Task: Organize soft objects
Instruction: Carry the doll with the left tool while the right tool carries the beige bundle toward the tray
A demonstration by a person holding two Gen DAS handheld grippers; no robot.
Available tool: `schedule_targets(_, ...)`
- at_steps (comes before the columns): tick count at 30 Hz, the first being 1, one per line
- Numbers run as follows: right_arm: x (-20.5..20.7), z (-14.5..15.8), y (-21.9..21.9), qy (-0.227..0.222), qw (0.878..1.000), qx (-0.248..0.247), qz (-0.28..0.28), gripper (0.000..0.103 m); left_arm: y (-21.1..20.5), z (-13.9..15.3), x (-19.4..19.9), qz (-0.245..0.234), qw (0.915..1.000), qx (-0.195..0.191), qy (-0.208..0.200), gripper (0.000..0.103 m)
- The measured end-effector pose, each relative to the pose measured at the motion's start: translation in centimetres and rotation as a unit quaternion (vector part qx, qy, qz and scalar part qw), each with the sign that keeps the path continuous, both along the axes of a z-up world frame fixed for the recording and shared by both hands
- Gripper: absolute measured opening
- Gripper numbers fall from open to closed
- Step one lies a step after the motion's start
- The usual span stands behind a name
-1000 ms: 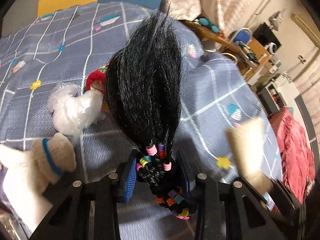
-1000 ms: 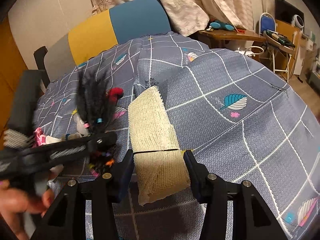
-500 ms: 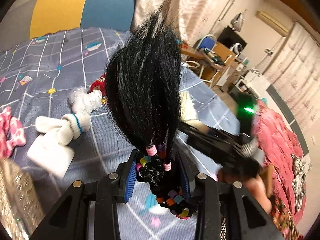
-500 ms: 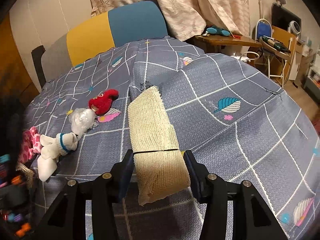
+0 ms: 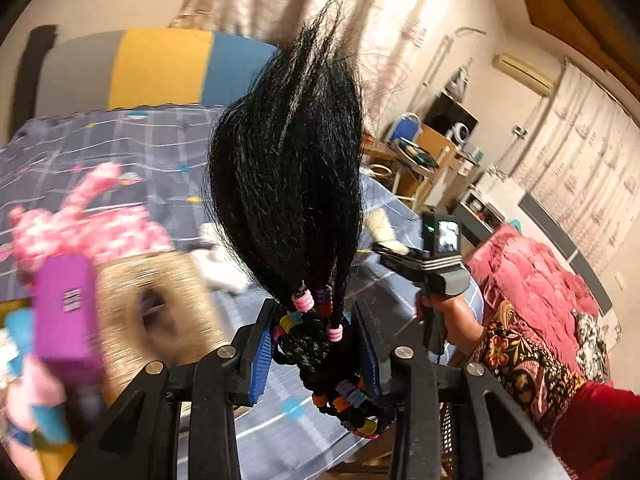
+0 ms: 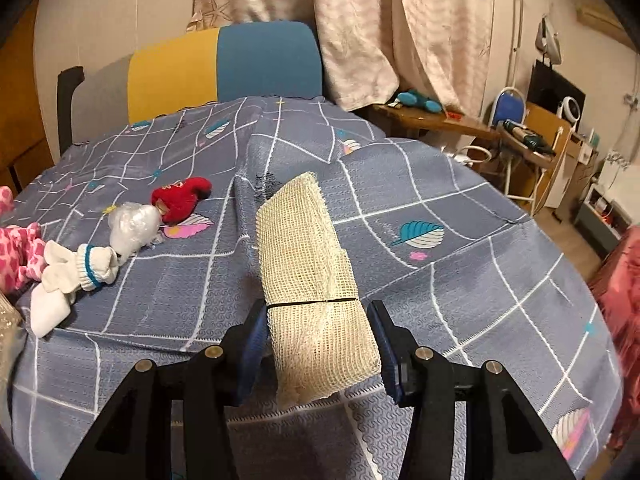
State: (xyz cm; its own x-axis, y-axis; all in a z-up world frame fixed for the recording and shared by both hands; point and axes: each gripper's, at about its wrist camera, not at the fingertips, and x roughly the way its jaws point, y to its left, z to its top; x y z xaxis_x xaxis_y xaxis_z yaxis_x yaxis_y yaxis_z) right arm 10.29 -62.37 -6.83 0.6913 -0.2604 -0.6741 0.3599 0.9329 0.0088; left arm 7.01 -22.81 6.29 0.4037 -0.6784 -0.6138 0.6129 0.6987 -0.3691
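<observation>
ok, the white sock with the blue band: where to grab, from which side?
Grip the white sock at its bunched middle by the blue band, coming from above with jaws across its length. That part stands proud of the bedspread; the toe end lies flat. A judgement only.

A grey-blue checked bedspread (image 6: pixel 460 280) covers the surface. Left of the right gripper (image 6: pixel 320 344) lie a red plush (image 6: pixel 180 198), a clear bag (image 6: pixel 132 226), white socks (image 6: pixel 76 272) and pink cloth (image 6: pixel 18 252).
</observation>
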Motion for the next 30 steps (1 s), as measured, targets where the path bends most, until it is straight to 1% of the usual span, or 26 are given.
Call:
schedule_targets(2, -0.4, 0.2, 0.2, -0.004, 1.000, 0.005, -0.010, 0.050, 3.3, 0.0, 0.5, 0.031, 0.9995, 0.001, -0.001, 0.037)
schedule_targets(6, -1.3, 0.9, 1.2, -0.012, 0.999, 0.035, -0.021, 0.050, 8.4, -0.8, 0.9, 0.077, 0.9970, -0.002, 0.008, 0.037)
schedule_targets(11, -2.4, 3.2, 4.5, -0.028, 0.999, 0.044, -0.002, 0.050, 13.0, -3.1, 1.5, 0.112, 0.9932, 0.003, 0.032, 0.037)
schedule_targets(13, -3.0, 4.4, 6.0, -0.041, 0.998, 0.051, 0.006, 0.050, 14.2, -4.1, 1.4, 0.121, 0.9918, 0.018, 0.036, 0.037)
schedule_targets(15, -3.7, 5.6, 7.7, -0.058, 0.996, 0.063, 0.017, 0.050, 15.5, -5.2, 1.3, 0.129, 0.9900, 0.036, 0.043, 0.037)
schedule_targets(17, -4.2, 6.7, 9.5, -0.070, 0.994, 0.073, 0.028, 0.050, 17.2, -6.5, 1.5, 0.135, 0.9877, 0.040, 0.066, 0.037)
schedule_targets(20, -4.7, 7.9, 12.6, -0.082, 0.992, 0.085, 0.049, 0.050, 18.8, -8.3, 1.5, 0.147, 0.9833, 0.057, 0.091, 0.037)
schedule_targets(23, -5.2, 8.9, 15.8, -0.091, 0.989, 0.090, 0.073, 0.050, 19.8, -9.9, 1.6, 0.148, 0.9799, 0.074, 0.111, 0.037)
schedule_targets(26, -5.7, 10.0, 19.0, -0.103, 0.985, 0.095, 0.099, 0.050, 20.5, -11.4, 1.4, 0.141, 0.9763, 0.098, 0.131, 0.037)
schedule_targets(28, -6.0, 10.7, 21.0, -0.110, 0.982, 0.099, 0.115, 0.051, 21.2, -12.4, 1.3, 0.132, 0.9752, 0.112, 0.137, 0.038)
schedule_targets(30, -6.3, 11.2, 23.0, -0.116, 0.979, 0.101, 0.133, 0.050, 21.1, -12.9, 1.5, 0.122, 0.9753, 0.128, 0.132, 0.038)
